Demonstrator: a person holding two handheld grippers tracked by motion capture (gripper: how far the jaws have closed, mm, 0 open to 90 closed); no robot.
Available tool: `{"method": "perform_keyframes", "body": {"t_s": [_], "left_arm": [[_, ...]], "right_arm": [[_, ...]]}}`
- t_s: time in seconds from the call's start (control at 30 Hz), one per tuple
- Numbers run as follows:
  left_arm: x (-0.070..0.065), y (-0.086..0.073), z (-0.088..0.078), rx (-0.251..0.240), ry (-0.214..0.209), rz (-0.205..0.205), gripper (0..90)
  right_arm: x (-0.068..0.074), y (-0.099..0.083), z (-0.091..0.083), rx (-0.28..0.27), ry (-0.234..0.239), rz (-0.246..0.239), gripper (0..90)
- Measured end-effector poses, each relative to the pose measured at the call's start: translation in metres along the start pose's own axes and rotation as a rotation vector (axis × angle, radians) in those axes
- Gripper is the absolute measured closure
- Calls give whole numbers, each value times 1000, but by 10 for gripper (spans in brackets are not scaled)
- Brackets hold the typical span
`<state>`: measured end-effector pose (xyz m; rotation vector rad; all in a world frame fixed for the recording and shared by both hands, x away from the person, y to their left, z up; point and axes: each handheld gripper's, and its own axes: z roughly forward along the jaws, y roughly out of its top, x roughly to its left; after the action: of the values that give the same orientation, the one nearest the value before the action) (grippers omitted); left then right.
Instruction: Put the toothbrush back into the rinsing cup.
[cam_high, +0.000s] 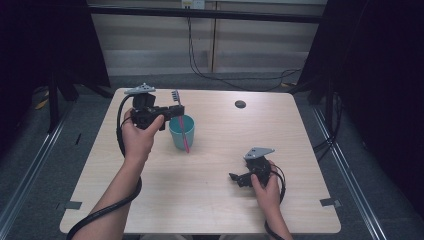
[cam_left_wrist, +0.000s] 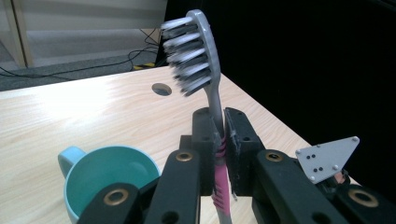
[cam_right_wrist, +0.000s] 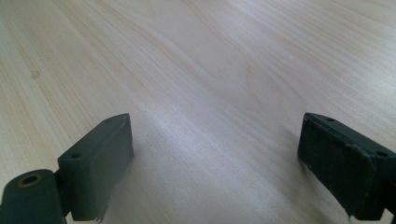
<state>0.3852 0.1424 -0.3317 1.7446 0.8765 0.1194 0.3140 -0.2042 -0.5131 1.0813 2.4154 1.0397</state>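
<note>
Here left gripper (cam_left_wrist: 219, 140) clamps toothbrush (cam_left_wrist: 201, 60) above teal cup (cam_left_wrist: 88, 186); right gripper (cam_right_wrist: 215, 158) wide apart.

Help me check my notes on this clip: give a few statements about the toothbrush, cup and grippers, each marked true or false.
1. The left gripper is shut on the toothbrush. True.
2. The toothbrush bristles point down into the cup. False: the head is up, the pink handle end down.
3. The right gripper holds the cup. False: its jaws are open over the bare table.
4. The cup is teal. True.
</note>
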Motion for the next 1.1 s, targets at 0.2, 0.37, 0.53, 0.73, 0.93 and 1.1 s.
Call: {"method": "perform_keyframes", "body": {"t_s": [0.2, 0.37, 0.53, 0.73, 0.93, 1.1], "left_arm": [[-1, 7, -1, -9, 10, 5, 837], [-1, 16, -3, -13, 31, 22, 837], [0, 22, -3, -16, 38, 31, 837], [1, 27, -2, -23, 53, 34, 837], [3, 30, -2, -30, 70, 43, 837], [6, 32, -2, -35, 98, 54, 837]], "right_arm": [[0, 0, 0, 0, 0, -1, 98], [0, 0, 0, -1, 1, 0, 98], [0, 0, 0, 1, 2, 0, 98], [0, 0, 0, 0, 1, 0, 98], [0, 0, 0, 0, 1, 0, 98], [0, 0, 0, 1, 1, 2, 98]]}}
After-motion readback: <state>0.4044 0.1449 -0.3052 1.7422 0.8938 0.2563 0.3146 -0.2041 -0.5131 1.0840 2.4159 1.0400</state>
